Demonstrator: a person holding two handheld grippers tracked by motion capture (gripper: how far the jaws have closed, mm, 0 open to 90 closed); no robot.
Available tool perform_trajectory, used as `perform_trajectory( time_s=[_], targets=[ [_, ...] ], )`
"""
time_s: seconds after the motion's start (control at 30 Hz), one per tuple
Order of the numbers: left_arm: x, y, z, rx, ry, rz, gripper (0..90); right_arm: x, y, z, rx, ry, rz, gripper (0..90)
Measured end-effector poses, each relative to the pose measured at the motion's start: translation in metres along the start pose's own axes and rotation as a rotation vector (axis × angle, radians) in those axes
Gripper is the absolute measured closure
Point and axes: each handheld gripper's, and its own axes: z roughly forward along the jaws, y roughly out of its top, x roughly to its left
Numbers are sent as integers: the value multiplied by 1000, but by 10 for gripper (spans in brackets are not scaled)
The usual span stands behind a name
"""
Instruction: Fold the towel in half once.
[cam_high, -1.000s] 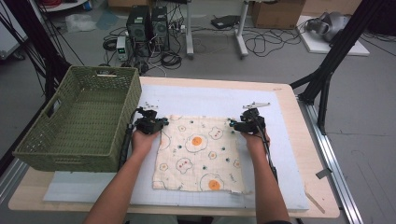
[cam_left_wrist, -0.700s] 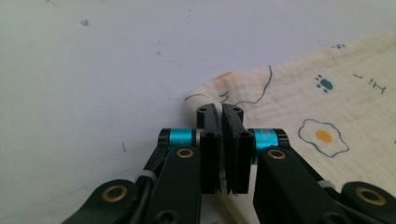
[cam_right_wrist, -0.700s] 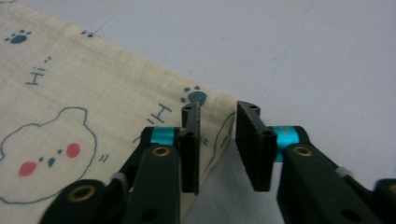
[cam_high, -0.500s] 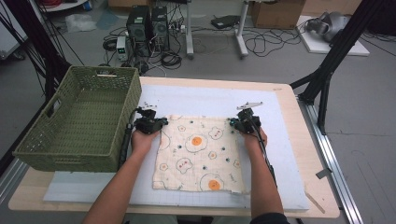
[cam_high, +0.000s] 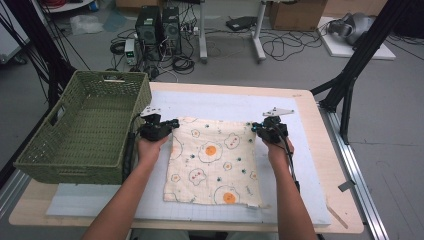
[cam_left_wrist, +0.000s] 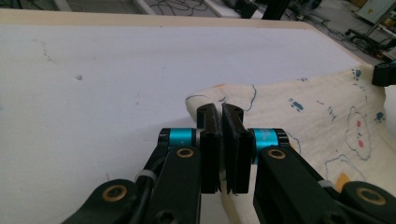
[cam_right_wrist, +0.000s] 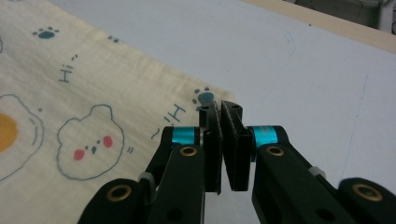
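Note:
A cream cloth (cam_high: 212, 160) printed with fried eggs and little bears lies spread on the white mat (cam_high: 225, 102). My left gripper (cam_high: 171, 124) is shut on the cloth's far left corner. In the left gripper view the two jaws meet on the folded corner of the cloth (cam_left_wrist: 327, 112), with the left gripper (cam_left_wrist: 219, 111) just above the mat. My right gripper (cam_high: 256, 128) is shut on the far right corner. In the right gripper view the right gripper (cam_right_wrist: 220, 108) pinches the cloth (cam_right_wrist: 70, 93) beside a blue paw print.
A green woven basket (cam_high: 135, 100) stands on the table's left side, close to my left hand. The wooden table edge (cam_high: 312, 120) runs along the right. Beyond the table, computers and cables lie on the floor.
Both hands have risen a little, taking the cloth's far corners up with them. The rest of the cloth stays flat on the mat.

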Motion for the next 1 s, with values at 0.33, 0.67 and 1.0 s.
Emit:
perform_trajectory(
  time_s=[0.33, 0.67, 1.0],
  targets=[
    [-20, -1, -22, 17, -39, 86, 852, 17, -8, -32, -24, 43, -53, 873],
    [-36, -23, -51, -2, -89, 110, 852, 40, -28, -68, -102, 85, -85, 873],
    [-41, -48, -68, 42, -115, 171, 851, 50, -68, -89, -92, 130, -77, 872]
  ],
)
